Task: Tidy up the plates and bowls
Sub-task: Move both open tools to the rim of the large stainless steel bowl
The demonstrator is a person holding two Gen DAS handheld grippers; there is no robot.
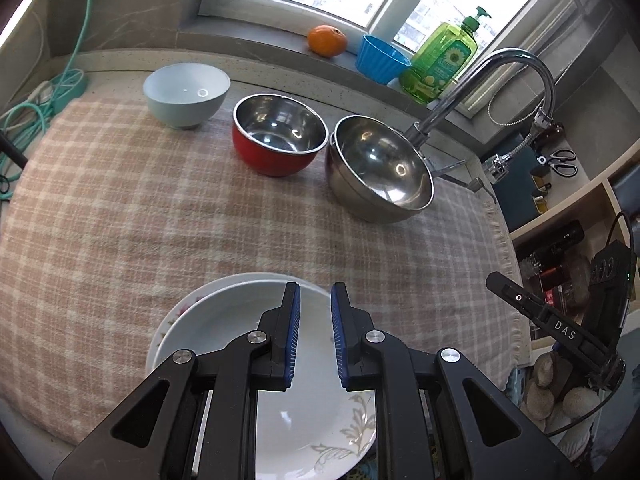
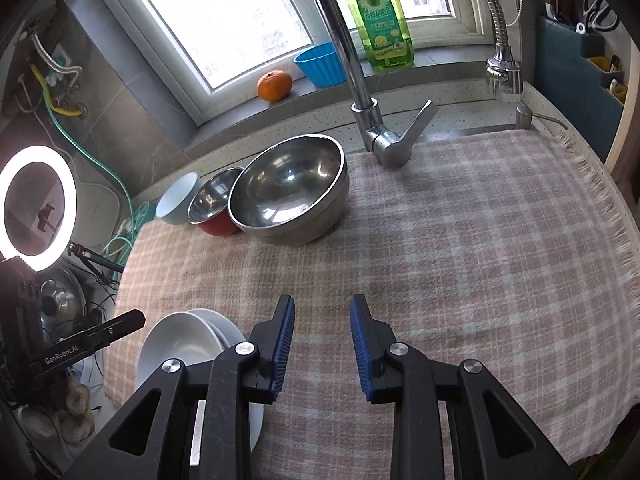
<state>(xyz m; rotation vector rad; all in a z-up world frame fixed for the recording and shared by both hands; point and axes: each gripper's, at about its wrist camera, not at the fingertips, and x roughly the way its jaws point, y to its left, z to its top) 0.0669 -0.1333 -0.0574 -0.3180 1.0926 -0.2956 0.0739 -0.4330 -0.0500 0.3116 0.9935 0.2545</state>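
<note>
Nesting steel bowls (image 1: 380, 168), both empty.

Quick count of what's out here. Bowls on the desk's pink-and-cream checked cloth (image 1: 120, 208): three in a row, namely one pale blue ceramic bowl (image 1: 186, 94), one red bowl with a steel inside (image 1: 278, 134) and one big all-steel bowl (image 1: 378, 168). Plates: two white ones stacked, a shallow white plate with a grey leaf pattern (image 1: 312, 420) sitting on a white plate with pink flowers on its rim (image 1: 170, 320). Up on the windowsill: one orange mandarin (image 1: 327, 41), one ribbed blue plastic cup (image 1: 380, 58) and one green dish-soap pump bottle (image 1: 440, 64). One chrome tap (image 2: 360, 80). Two black claws with blue pads: left (image 1: 315, 332), right (image 2: 322, 344).
</note>
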